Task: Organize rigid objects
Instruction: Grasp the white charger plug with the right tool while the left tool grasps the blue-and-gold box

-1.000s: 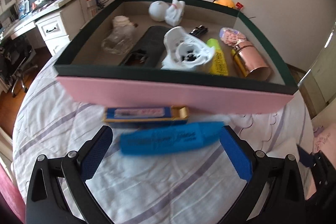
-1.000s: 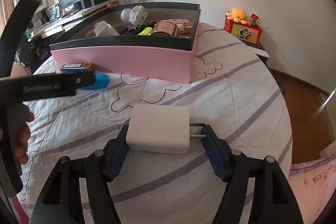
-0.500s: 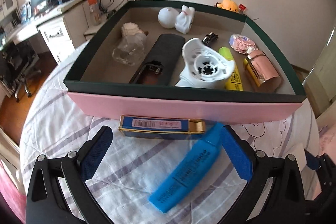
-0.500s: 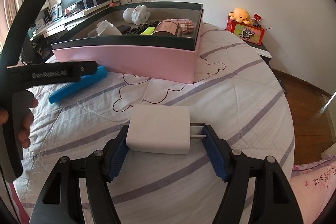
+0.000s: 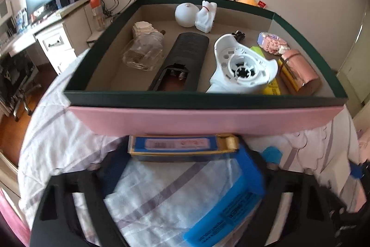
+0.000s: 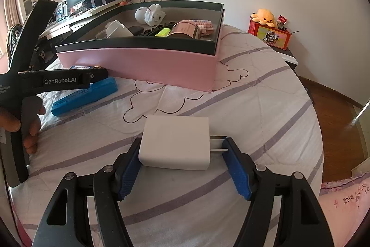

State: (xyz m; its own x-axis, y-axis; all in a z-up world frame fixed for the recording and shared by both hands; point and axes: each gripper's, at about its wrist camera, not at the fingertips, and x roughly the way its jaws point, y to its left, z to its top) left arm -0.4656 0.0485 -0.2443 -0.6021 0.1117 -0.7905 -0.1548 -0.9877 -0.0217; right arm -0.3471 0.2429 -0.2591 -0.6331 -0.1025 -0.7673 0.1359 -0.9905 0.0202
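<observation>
L gripper (image 5: 182, 175) closing round blue-gold box (image 5: 178, 147); R gripper (image 6: 181, 163) clamping white charger (image 6: 175, 142).

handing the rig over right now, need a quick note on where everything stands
Left tool: closing, nothing gripped; blue and gold box sits by its tips, blue highlighter lies under its right finger.
Right tool: around the white charger on the bed, firm grip not certain.
Done: remote, bottle, white figurines and others are in the pink box.
Left: box, highlighter and charger remain on the bedspread.
</observation>
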